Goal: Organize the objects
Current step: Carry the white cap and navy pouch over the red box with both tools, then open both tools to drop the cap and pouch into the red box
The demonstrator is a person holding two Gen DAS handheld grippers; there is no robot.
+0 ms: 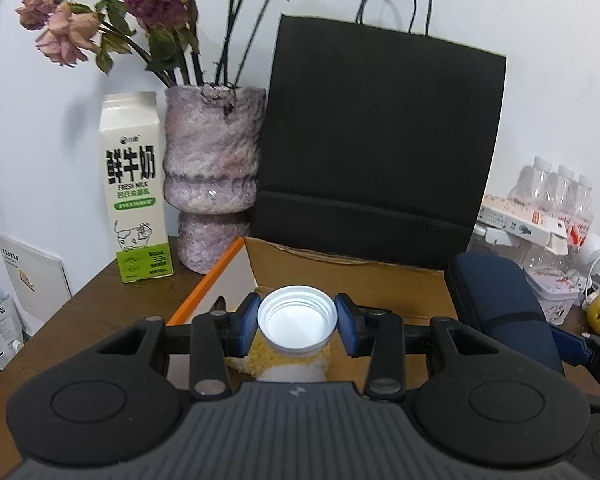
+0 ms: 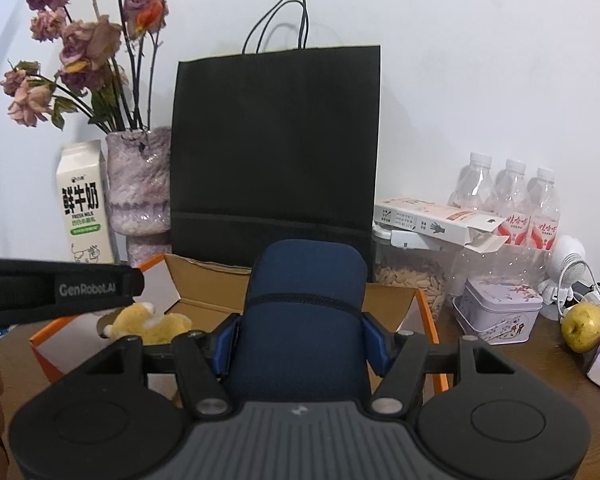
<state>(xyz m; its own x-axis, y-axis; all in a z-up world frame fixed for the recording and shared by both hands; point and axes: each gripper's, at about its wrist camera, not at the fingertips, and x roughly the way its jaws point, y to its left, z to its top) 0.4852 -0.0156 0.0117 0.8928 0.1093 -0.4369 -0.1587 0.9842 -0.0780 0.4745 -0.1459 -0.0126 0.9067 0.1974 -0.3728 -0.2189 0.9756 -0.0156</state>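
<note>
Black paper bag: upright at the wall, behind the box.
Cardboard box: open, on the brown surface.
Navy pouch: clamped by right gripper fingers, above box.
White cap: pinched by left gripper fingers, above yellow plush toy in box.

A black paper bag stood against the white wall, beside a mottled pink vase of dried roses and a milk carton. Farther right — three water bottles, a jar of seeds, a tin and a yellow apple.
</note>
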